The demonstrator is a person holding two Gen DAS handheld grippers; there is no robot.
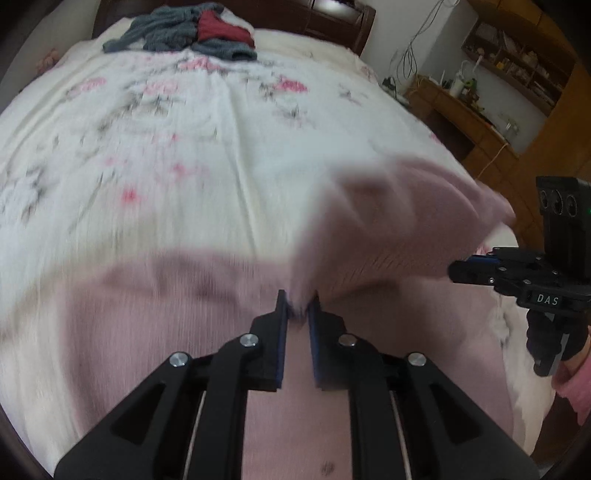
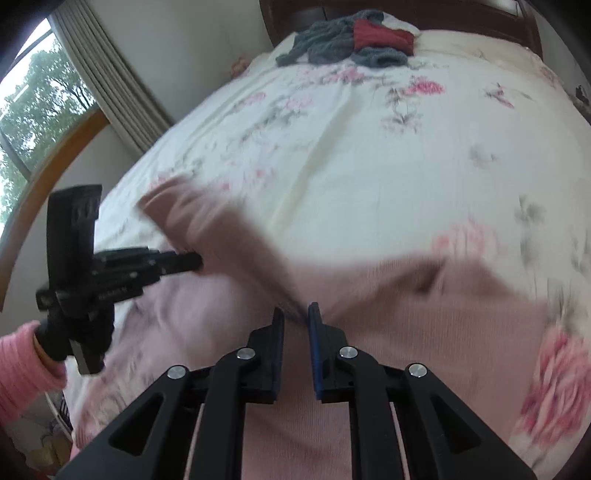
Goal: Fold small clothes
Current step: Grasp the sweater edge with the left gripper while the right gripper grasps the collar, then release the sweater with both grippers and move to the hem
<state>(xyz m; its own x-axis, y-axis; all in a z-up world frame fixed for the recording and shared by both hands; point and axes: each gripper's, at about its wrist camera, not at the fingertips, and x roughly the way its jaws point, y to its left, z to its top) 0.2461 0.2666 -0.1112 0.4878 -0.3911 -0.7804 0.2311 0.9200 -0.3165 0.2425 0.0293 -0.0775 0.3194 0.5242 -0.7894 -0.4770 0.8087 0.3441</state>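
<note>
Left wrist view: you had the left gripper (image 1: 298, 308) pinched on an edge of the pink garment (image 1: 184, 317), a tuft of cloth caught between the blue pads (image 1: 282, 332). The right gripper (image 1: 469, 272) sat at the far right of that view, its tips against the same garment, with a flap of pink lifted between the two tools.

Right wrist view: same picture from the other side. Your right gripper (image 2: 296, 319) was nearly closed with pink fabric at its tips, so I read it as clamped on the garment (image 2: 369, 295). Your left gripper (image 2: 192, 262) was buried in a raised fold at the left. Both views were motion-blurred, so the exact edge each tool held was not readable.

Progress, as a judgement: you were mid-fold on this one piece. It lay at the near end of the bed (image 1: 184, 155), partly lifted, no finished rectangle visible. A heap of grey clothes (image 1: 166, 33) with a dark red piece (image 1: 221, 29) on it sat by the headboard, well apart, looking unfolded. So most of the job was left.

Counts: two grippers, one pink garment in hand, one far heap holding at least one grey and one red item; the exact number in it couldn't be told. One pink sleeve (image 2: 22, 369) of yours visible in each view.
</note>
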